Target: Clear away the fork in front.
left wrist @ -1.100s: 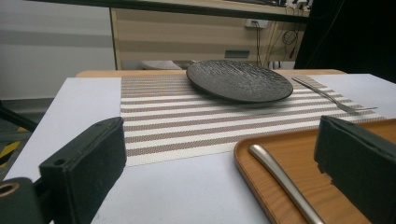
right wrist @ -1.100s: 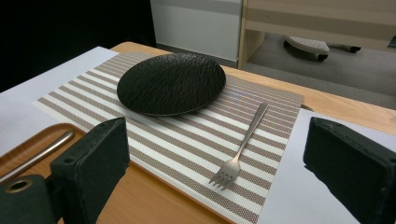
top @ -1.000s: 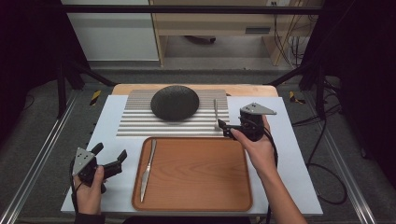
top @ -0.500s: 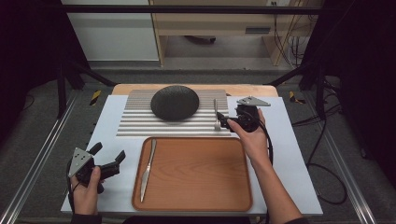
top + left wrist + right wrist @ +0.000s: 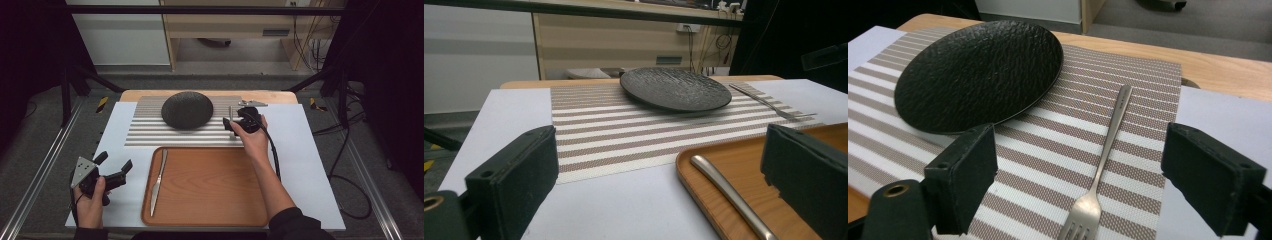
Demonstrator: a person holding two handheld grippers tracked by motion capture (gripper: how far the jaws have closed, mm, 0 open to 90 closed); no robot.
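1. The counter (image 5: 310, 165) carries a white sheet; a striped placemat (image 5: 150, 131) lies at its far half and a wooden tray (image 5: 215, 190) at its near half.
2. The wooden tray holds a knife (image 5: 158, 179) along its left edge, blade end pointing toward the placemat.
3. The black plate (image 5: 187, 109) rests on the middle of the placemat, near its far edge.
4. The left gripper (image 5: 116, 168) hovers over the white sheet, left of the tray. Its jaws stand wide apart with nothing between them.
5. The right gripper (image 5: 231, 123) sits low over the right end of the placemat, just beside the plate. Its jaws have just been closing but remain wide; the pads do not press on anything.
6. The fork (image 5: 1102, 165) lies flat on the placemat, to the right of the plate. In the right gripper view, it lies between the jaws, tines nearest the camera and handle pointing away.
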